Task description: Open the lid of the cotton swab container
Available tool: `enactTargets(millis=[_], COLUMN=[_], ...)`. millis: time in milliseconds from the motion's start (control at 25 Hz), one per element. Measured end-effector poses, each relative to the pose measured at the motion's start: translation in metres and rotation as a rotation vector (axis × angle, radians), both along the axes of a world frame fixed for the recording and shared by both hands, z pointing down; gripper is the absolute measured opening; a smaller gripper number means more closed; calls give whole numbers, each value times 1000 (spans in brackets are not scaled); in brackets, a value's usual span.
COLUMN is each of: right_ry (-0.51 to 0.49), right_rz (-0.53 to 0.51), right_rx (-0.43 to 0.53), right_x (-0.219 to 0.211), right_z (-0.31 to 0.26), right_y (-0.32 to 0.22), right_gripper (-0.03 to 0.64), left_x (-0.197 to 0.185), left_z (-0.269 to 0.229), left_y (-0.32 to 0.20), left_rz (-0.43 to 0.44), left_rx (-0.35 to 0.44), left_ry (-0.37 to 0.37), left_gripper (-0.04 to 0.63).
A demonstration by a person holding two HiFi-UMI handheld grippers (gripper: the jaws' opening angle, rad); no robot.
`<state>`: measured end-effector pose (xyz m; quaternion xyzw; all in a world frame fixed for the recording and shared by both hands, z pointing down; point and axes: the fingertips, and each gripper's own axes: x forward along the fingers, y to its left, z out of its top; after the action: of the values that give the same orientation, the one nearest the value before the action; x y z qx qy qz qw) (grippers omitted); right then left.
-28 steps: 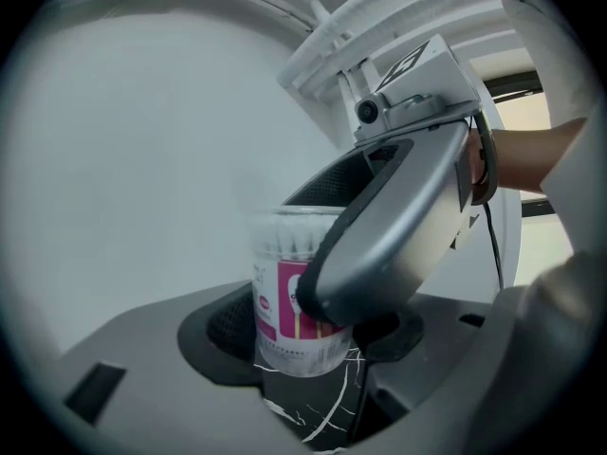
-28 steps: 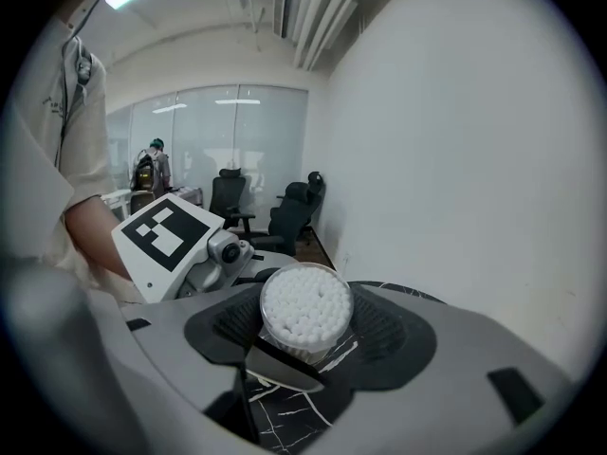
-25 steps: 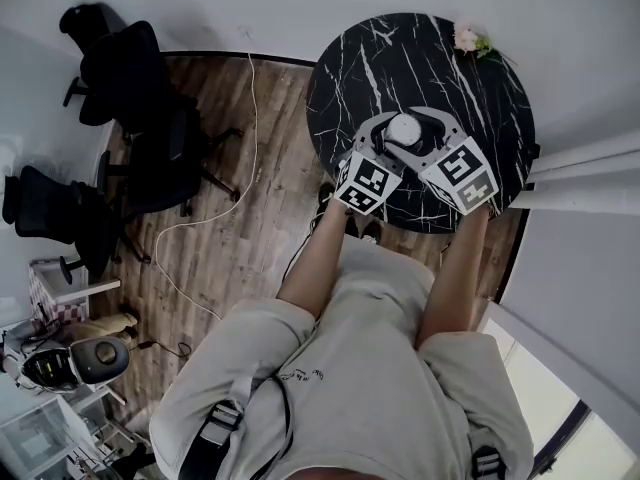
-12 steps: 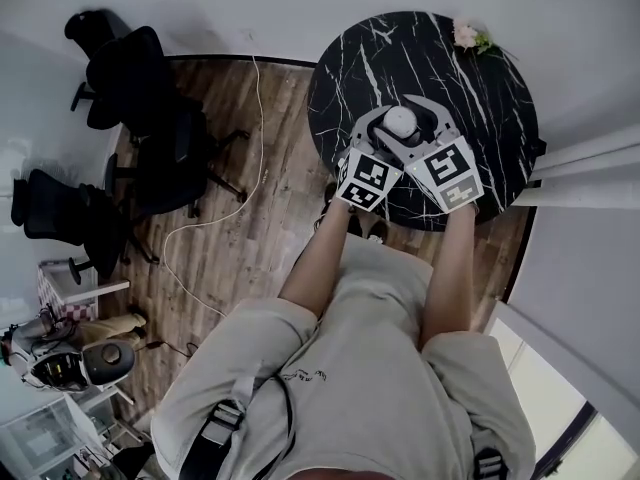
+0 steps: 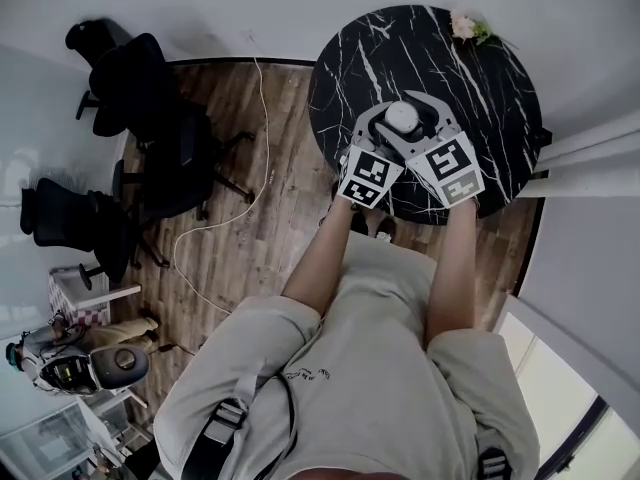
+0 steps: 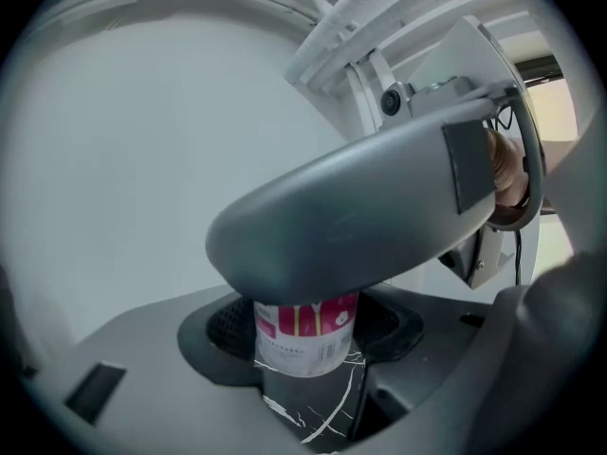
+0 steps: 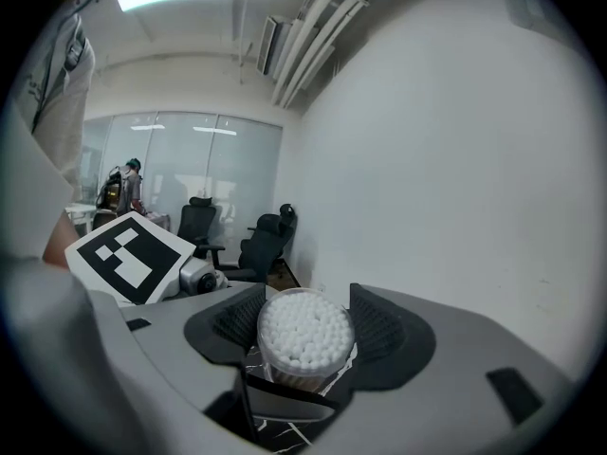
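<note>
left gripper [image 6: 305, 328]: jaws wide, pads pressing cotton swab container [image 5: 402, 116] body | right gripper [image 7: 305, 332]: clamped round container top, crossing over left | container: upright on black table [image 5: 480, 78]

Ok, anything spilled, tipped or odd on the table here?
Nothing stands out. The cotton swab container stands upright on the table, nothing spilled; the left claw and right claw sit around it. Flowers sit at the table's far edge.

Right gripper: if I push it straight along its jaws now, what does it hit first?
The cotton swab container: it stands directly between the right gripper's jaws, pads apparently against its top.
</note>
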<state>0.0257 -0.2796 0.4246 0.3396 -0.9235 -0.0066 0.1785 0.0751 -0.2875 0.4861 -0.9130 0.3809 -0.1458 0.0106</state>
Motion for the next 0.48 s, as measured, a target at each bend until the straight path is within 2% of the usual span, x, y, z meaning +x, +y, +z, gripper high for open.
enactTargets(millis=[480], right_ry=[-136], right_rz=[33], right_rx=[-11], right_x=[8], right_z=[-3], right_y=[-1], right_gripper=[288], left_x=[4], left_z=[-8], left_y=[4], left_rz=[33], left_rx=[0], left_ry=[51], left_gripper=[267])
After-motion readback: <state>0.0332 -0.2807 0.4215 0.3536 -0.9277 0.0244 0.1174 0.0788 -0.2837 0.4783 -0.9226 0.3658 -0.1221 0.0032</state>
